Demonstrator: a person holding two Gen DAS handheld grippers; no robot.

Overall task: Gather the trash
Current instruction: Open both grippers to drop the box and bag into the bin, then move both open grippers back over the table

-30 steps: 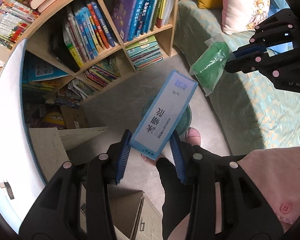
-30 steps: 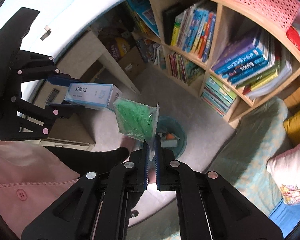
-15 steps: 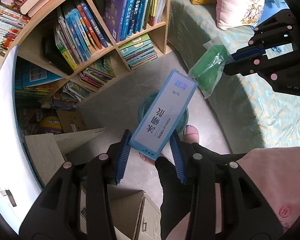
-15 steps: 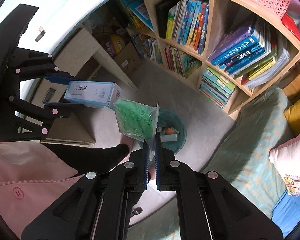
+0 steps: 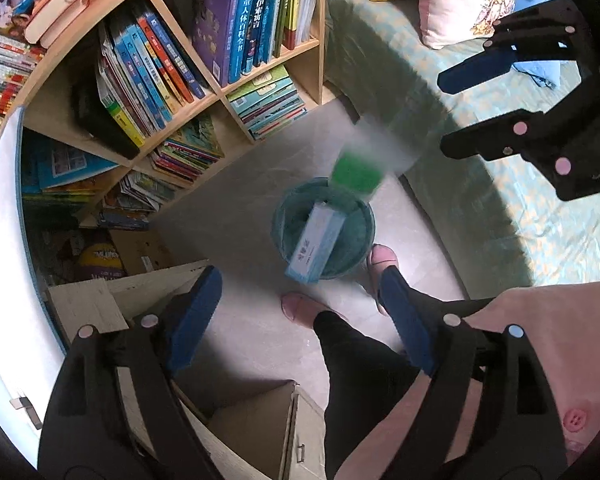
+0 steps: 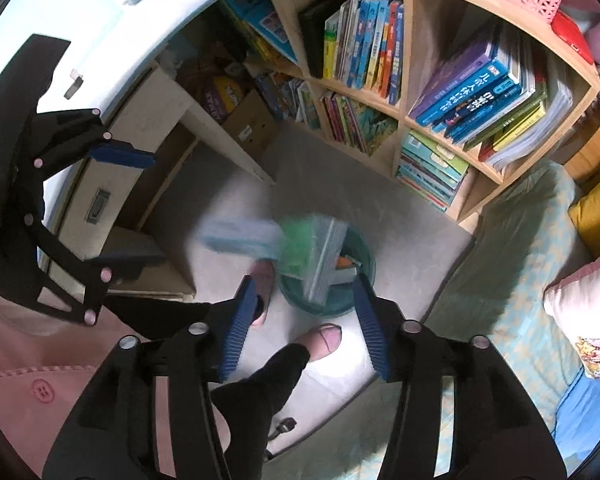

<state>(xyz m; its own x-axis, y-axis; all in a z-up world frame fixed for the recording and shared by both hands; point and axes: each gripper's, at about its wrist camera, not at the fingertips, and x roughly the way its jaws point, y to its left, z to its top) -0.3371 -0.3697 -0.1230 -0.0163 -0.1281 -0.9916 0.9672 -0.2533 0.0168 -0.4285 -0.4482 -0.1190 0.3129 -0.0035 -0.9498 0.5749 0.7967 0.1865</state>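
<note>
Left wrist view: the left gripper (image 5: 300,312) stands spread wide with nothing between its blue pads. Below it, a light blue box (image 5: 315,247) is tilted over the round teal trash bin (image 5: 362,248) on the grey floor, its lower end outside the rim. A blurred green plastic bag (image 5: 358,172) is in the air just above the bin.

Right wrist view: the right gripper (image 6: 306,320) is likewise spread and empty, above the bin (image 6: 366,268). Box (image 6: 240,236) and bag (image 6: 300,252) are smeared by motion beside the bookshelf (image 6: 404,120).
</note>
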